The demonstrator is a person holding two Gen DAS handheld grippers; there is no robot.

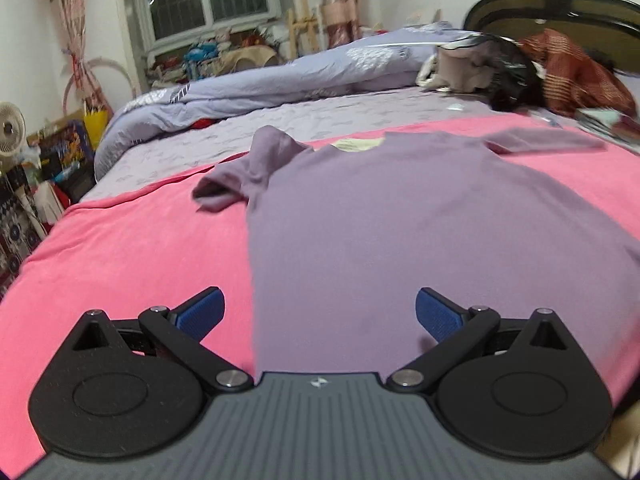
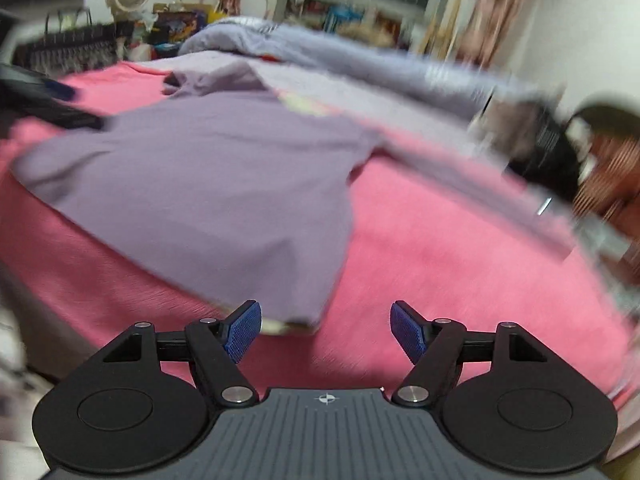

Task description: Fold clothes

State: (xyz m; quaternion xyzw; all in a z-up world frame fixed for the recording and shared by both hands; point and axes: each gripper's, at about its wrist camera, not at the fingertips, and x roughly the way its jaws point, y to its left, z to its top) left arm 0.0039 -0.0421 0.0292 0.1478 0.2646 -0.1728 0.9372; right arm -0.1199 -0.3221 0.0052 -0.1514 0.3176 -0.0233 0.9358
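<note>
A mauve long-sleeved top (image 1: 400, 216) lies spread flat on a pink sheet (image 1: 132, 248) over the bed, collar at the far end, its left sleeve (image 1: 248, 168) bunched up. My left gripper (image 1: 320, 314) hovers open over the top's near hem, nothing between its blue pads (image 1: 200, 312). In the blurred right wrist view the same top (image 2: 208, 184) lies ahead and left. My right gripper (image 2: 326, 332) stands open just short of the top's near right corner (image 2: 304, 312), empty. The other gripper shows as a dark blur at the left edge (image 2: 48, 108).
A lilac duvet (image 1: 280, 76) is heaped along the bed's far side. Dark and red clothes (image 1: 540, 72) are piled near the headboard at the far right. A fan (image 1: 10, 128) and cluttered boxes stand on the floor to the left.
</note>
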